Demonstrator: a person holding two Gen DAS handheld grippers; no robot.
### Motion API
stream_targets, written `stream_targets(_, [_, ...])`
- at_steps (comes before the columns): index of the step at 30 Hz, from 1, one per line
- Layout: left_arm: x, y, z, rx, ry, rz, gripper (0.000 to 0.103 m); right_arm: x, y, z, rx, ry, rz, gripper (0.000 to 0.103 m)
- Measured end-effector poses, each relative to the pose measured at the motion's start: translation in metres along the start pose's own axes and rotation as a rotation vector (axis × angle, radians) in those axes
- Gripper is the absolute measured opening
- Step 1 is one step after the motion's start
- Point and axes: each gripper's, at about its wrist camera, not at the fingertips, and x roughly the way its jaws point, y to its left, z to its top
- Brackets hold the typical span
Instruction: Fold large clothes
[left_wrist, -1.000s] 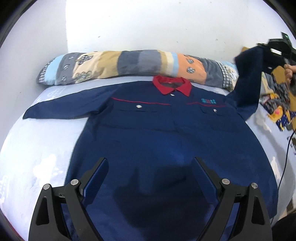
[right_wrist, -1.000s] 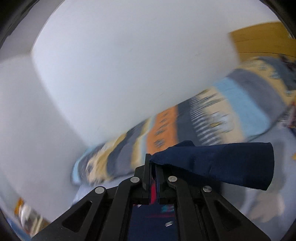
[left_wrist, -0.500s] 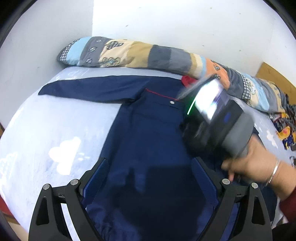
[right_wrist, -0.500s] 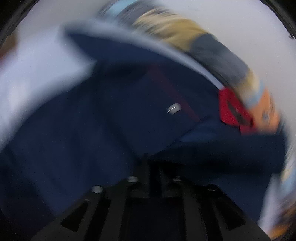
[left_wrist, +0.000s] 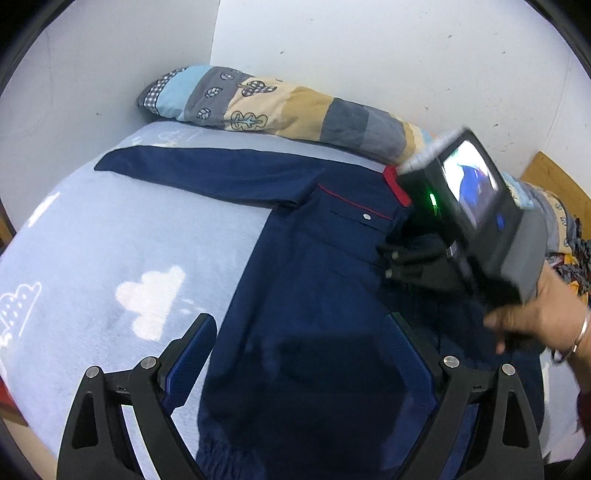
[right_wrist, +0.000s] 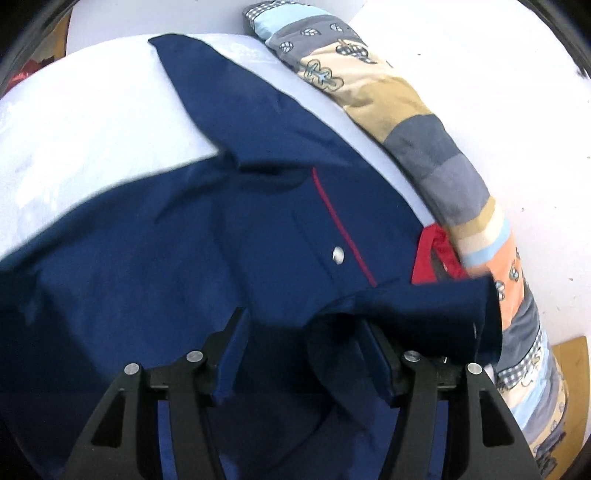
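A navy work shirt (left_wrist: 317, 280) with a red collar (left_wrist: 394, 184) lies face up on the bed. Its left sleeve (left_wrist: 207, 173) stretches out flat toward the wall. The other sleeve (right_wrist: 424, 306) is folded across the chest, its cuff lying by the collar (right_wrist: 428, 258). My right gripper (right_wrist: 303, 354) hovers open over the chest, and the folded sleeve drapes beside its right finger (right_wrist: 380, 354). In the left wrist view the right gripper (left_wrist: 399, 258) shows as a black unit held by a hand (left_wrist: 532, 321). My left gripper (left_wrist: 301, 354) stands open above the shirt's lower front, holding nothing.
A long patchwork pillow (left_wrist: 295, 110) lies along the white wall behind the shirt. The light blue sheet (left_wrist: 110, 258) with cloud prints spreads to the left. A wooden board (left_wrist: 554, 177) and patterned cloth (left_wrist: 576, 258) sit at the far right.
My right gripper swung in from the right with the sleeve, laid it across the chest and opened. My left gripper turned to face more to the left.
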Motion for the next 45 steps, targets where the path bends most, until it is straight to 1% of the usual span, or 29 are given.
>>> stream_targets(3, [-0.001,0.000,-0.002,-0.001,-0.002,0.012,0.092,-0.008,0.002,0.020,-0.018,-0.031,-0.003,0.062])
stream_targets(5, [0.000,0.002,-0.001,-0.014,0.002,0.006,0.092,-0.016,0.001,0.032,-0.003,-0.061,0.021,0.062])
stream_targets(8, [0.000,0.004,0.000,-0.020,0.005,0.001,0.092,-0.027,-0.009,0.040,0.079,-0.095,0.096,0.062])
stream_targets(11, [0.000,0.006,0.001,-0.018,0.003,-0.002,0.092,-0.028,-0.020,0.034,0.153,-0.097,0.141,0.062])
stream_targets(13, [0.000,0.009,0.002,-0.020,0.004,-0.009,0.092,-0.026,-0.028,0.026,0.192,-0.089,0.128,0.062])
stream_targets(14, [0.001,0.009,0.002,-0.020,0.004,-0.007,0.092,-0.024,-0.030,0.021,0.195,-0.079,0.108,0.062])
stream_targets(17, [0.001,0.009,0.002,-0.016,0.005,-0.010,0.092,-0.020,-0.026,0.013,0.155,-0.055,0.006,0.062])
stream_targets(22, [0.001,0.006,0.000,0.001,0.002,-0.005,0.092,-0.025,-0.016,-0.003,0.140,-0.065,0.003,0.062])
stream_targets(28, [0.002,0.002,0.001,0.008,0.006,0.002,0.092,-0.036,-0.006,-0.013,0.121,-0.088,-0.020,0.062])
stream_targets(32, [0.003,0.000,0.000,0.016,0.008,0.007,0.092,-0.040,-0.004,-0.020,0.135,-0.088,-0.018,0.063])
stream_targets(35, [0.004,-0.002,0.000,0.022,0.008,0.012,0.092,-0.038,-0.006,-0.034,0.195,-0.059,0.032,0.064])
stream_targets(37, [0.004,-0.003,0.000,0.025,0.011,0.013,0.092,-0.036,-0.010,-0.051,0.276,-0.029,0.096,0.064])
stream_targets(39, [0.005,-0.004,-0.001,0.027,0.012,0.010,0.092,-0.038,-0.014,-0.074,0.369,-0.007,0.178,0.064])
stream_targets(42, [0.006,-0.006,-0.001,0.036,0.016,0.010,0.092,-0.048,-0.016,-0.110,0.465,0.006,0.238,0.064])
stream_targets(45, [0.009,-0.011,-0.003,0.050,0.024,0.010,0.092,-0.056,-0.016,-0.145,0.556,0.014,0.275,0.068])
